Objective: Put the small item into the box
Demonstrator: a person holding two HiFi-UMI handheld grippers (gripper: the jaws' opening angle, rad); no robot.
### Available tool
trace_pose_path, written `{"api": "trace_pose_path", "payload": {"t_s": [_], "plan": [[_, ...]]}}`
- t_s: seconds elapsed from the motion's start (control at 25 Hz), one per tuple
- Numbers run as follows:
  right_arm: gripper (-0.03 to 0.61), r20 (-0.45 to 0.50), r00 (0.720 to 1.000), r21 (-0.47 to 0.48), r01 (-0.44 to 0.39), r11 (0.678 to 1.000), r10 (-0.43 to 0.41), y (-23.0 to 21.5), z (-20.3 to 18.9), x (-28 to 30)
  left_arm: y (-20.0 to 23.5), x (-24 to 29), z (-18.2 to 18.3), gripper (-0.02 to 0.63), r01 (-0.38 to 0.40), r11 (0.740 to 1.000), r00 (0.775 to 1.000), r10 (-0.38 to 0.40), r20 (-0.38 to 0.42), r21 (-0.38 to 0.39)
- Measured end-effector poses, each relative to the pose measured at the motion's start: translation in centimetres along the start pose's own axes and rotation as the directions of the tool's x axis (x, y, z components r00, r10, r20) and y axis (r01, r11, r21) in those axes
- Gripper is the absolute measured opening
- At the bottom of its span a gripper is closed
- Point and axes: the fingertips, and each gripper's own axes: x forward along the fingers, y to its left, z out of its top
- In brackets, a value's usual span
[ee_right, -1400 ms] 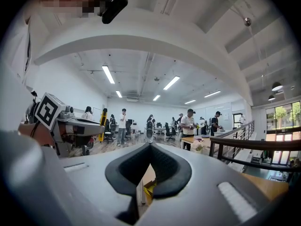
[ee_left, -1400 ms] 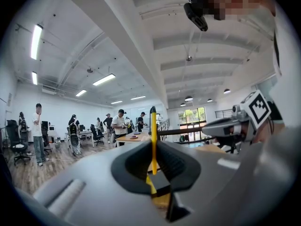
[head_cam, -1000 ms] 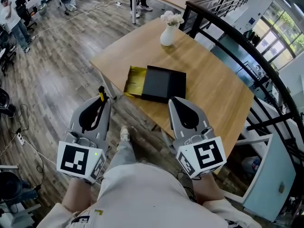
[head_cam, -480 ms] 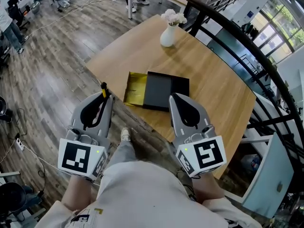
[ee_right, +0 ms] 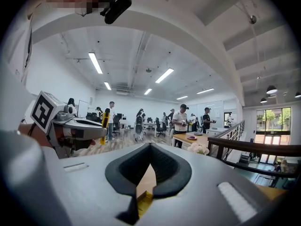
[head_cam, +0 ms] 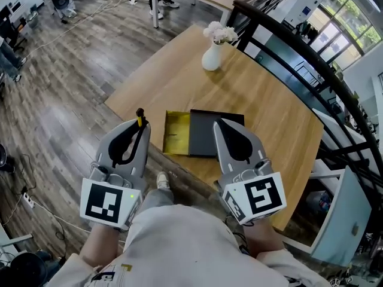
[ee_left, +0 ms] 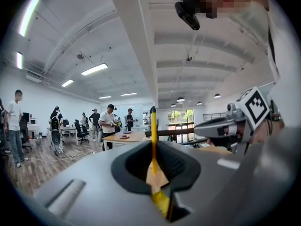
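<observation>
Head view, left hand-held gripper [head_cam: 139, 128]: gripping thin yellow stick [head_cam: 141, 117].
Right hand-held gripper [head_cam: 217, 125]: sitting closed, empty.
Advised: lowering stick level into box [head_cam: 175, 134].

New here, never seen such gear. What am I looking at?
No robot here: a person holds a two-jaw gripper in each hand. One picture comes from a camera on the head, looking down; the other two ride on the grippers, looking along the jaws. The left gripper is shut on a thin yellow stick with a black tip; the right gripper is shut and empty. On the wooden table are a box, black lid partly over its gold inside, and a white vase of flowers.
</observation>
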Motion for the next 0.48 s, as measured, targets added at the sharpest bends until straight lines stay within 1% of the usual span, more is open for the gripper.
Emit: {"api": "trace_pose_path", "payload": {"t_s": [0.2,0.36,0.48], "plan": [[-0.002,-0.016,0.999,-0.005,0.036,0.999,-0.036,-0.1,0.3,3.7,2.7,2.3,-0.8,0.023,0.049,0.999,0.998,-0.050,-0.026,-0.021],[-0.002,-0.016,0.997,-0.013,0.072,0.997,-0.072,0.0,1.2,5.9,4.8,3.4,-0.6,0.023,0.093,0.995,0.995,-0.094,-0.025,-0.032],[-0.002,-0.030,0.996,-0.005,0.084,0.996,-0.084,0.5,1.1,7.3,6.2,4.1,-0.8,0.023,0.111,0.993,0.994,-0.111,-0.020,-0.034]]}}
